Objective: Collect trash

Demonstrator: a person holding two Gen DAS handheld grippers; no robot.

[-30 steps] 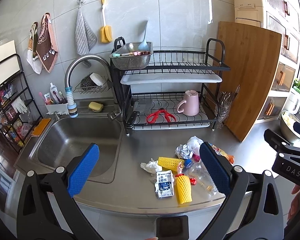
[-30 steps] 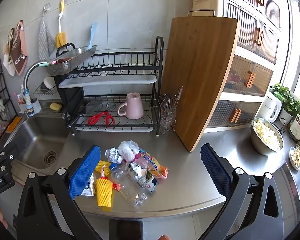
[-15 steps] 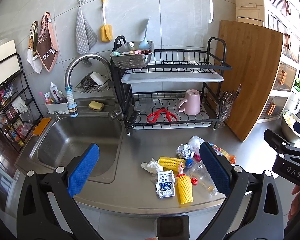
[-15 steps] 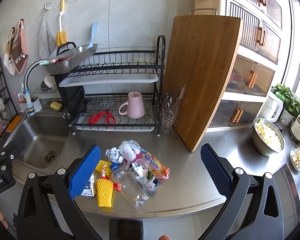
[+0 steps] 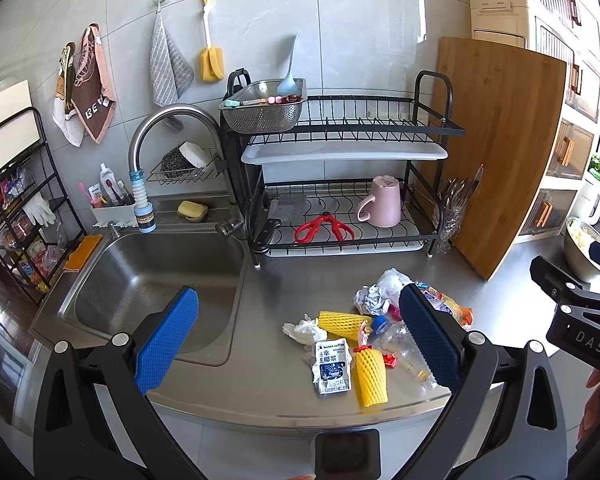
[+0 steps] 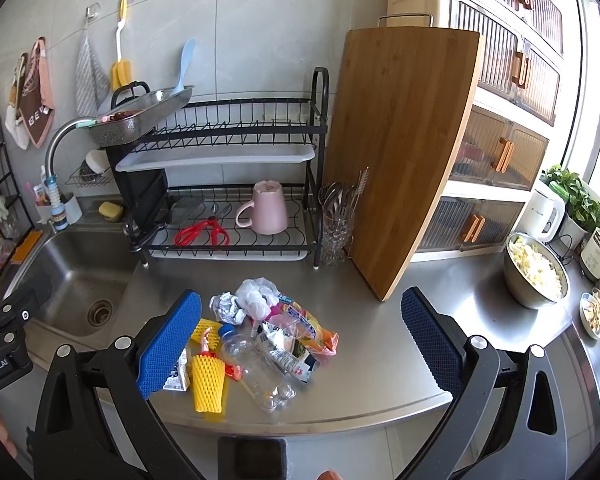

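The trash pile is heaped on the steel counter in front of the dish rack – nothing is gripped yet. Both the left gripper and the right gripper are held wide apart, 2 empty tools. The clear plastic bottle, its long axis running diagonally, is seen directly ahead of the right gripper – judged the nearer one.
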